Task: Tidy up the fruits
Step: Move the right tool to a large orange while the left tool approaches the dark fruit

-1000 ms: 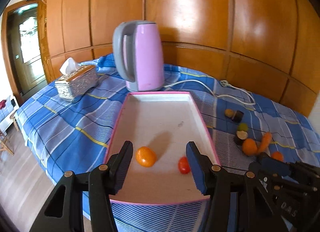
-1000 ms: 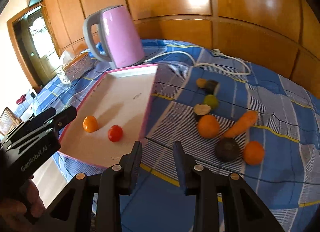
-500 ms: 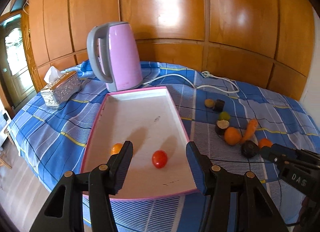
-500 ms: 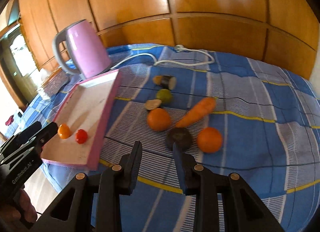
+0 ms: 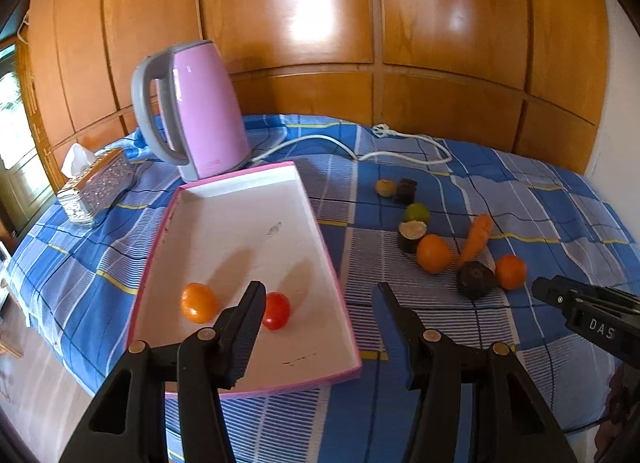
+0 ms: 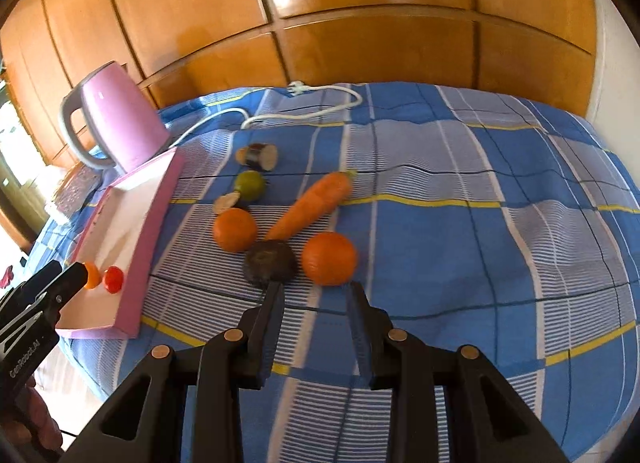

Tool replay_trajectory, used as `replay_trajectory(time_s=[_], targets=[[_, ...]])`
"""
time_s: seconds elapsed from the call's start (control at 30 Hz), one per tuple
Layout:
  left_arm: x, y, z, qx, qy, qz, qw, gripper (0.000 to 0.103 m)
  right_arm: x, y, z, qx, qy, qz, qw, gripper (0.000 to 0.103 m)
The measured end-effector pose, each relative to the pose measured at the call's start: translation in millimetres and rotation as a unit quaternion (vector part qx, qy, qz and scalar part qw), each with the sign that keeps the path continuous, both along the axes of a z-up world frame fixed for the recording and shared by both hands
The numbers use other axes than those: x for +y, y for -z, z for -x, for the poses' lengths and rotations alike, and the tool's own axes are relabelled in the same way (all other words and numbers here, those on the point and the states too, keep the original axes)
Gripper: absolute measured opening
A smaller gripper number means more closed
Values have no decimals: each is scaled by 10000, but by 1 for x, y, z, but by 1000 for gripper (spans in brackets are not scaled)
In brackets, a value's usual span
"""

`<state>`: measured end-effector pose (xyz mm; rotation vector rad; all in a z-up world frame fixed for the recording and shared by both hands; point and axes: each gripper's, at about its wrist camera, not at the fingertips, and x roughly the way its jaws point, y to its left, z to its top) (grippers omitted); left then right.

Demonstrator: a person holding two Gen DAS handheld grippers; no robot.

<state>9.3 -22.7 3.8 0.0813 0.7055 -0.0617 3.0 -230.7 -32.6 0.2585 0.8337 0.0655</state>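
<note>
A pink-rimmed white tray (image 5: pixel 248 231) holds a small orange fruit (image 5: pixel 198 302) and a red tomato (image 5: pixel 277 310). My left gripper (image 5: pixel 318 287) hangs open above the tray's near right corner with nothing between its fingers. To the right, on the blue checked cloth, lie two oranges (image 6: pixel 329 258) (image 6: pixel 235 230), a dark round fruit (image 6: pixel 271 263), a carrot (image 6: pixel 312 203), a lime (image 6: pixel 250 185) and cut pieces. My right gripper (image 6: pixel 315 285) sits just short of the dark fruit and the nearer orange. Its jaws stand narrowly apart and hold nothing.
A pink kettle (image 5: pixel 196 111) stands behind the tray, and its white cord (image 5: pixel 360 143) trails across the cloth. A silver tissue box (image 5: pixel 96 191) sits at the far left. Wooden wall panels back the table. The cloth's near edge drops off below the grippers.
Both grippers have swung to the right. The right one went from the tray's edge to the fruit group and came close to the dark fruit. Neither opening changed.
</note>
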Motion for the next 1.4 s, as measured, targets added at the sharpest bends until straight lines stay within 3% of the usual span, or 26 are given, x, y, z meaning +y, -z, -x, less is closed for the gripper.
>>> replay_trajectory(time_s=[0.33, 0.6, 0.9, 1.17, 1.23, 1.4], targets=[[-27, 15, -7, 313, 586, 85, 9978, 56, -19, 11, -2, 145, 208, -68, 9997, 32], [-44, 25, -14, 561, 985, 304, 9931, 54, -12, 15, -10, 199, 16, -51, 9998, 32], [-53, 34, -22, 778, 1119, 464, 9896, 54, -3, 18, -32, 224, -235, 98, 9994, 47], [-60, 41, -30, 915, 1220, 581, 9866, 54, -2, 29, -48, 342, -236, 50, 9991, 47], [-63, 43, -34, 967, 1260, 631, 9853, 54, -3, 28, -46, 286, -241, 44, 9993, 37], [-74, 47, -42, 1058, 1348, 737, 9824, 54, -12, 27, -40, 279, -80, 212, 9994, 37]])
